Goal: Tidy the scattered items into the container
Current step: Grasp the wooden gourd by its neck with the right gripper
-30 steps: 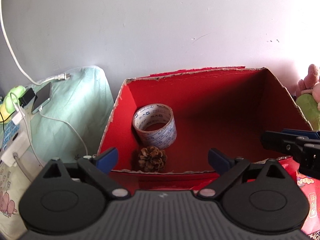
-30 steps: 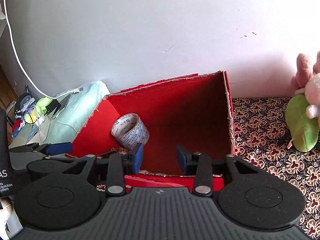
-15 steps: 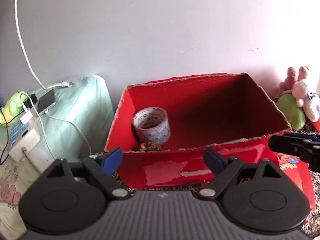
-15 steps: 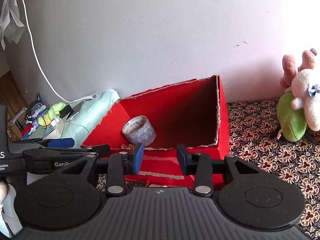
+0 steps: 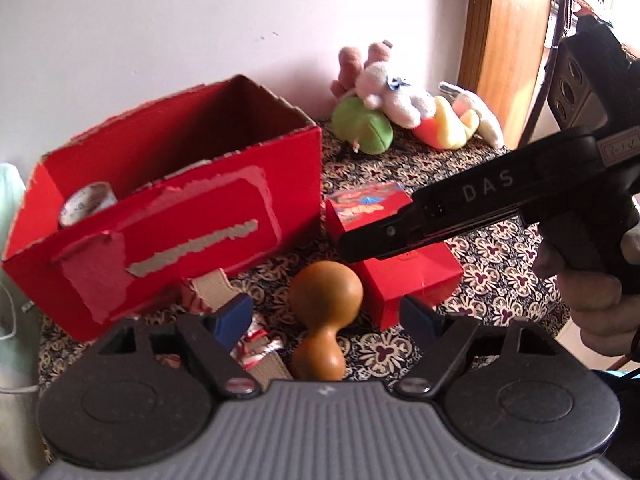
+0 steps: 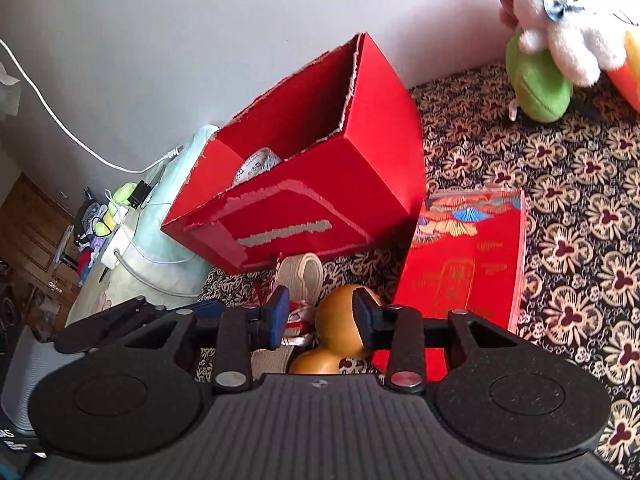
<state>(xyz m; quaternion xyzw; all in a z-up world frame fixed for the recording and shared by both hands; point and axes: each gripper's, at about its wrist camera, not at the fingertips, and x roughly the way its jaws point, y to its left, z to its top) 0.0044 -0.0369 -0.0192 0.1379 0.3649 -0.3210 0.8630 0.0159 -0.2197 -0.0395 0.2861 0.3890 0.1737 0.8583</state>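
While both grippers point down at the items in front of the red box [image 5: 172, 216], the wooden gourd [image 5: 324, 304] lies betw. the left gripper [image 5: 326, 314] pads, long axis running away from it; jaws are closing, not yet touching. Right gripper [image 6: 318, 314] is half-open, empty, also just over the gourd, so about equally near. Woven strap [image 6: 298, 270] crowds the left side, red packet [image 6: 464, 264] the right; room is tight. Tape roll [image 6: 256, 166] is already in the box.

Both wrist cameras are looking downward from close range, sharing the red box [image 5: 168, 216] [image 6: 320, 184] beyond and the wooden gourd [image 5: 324, 320] [image 6: 340, 316] nearest them.
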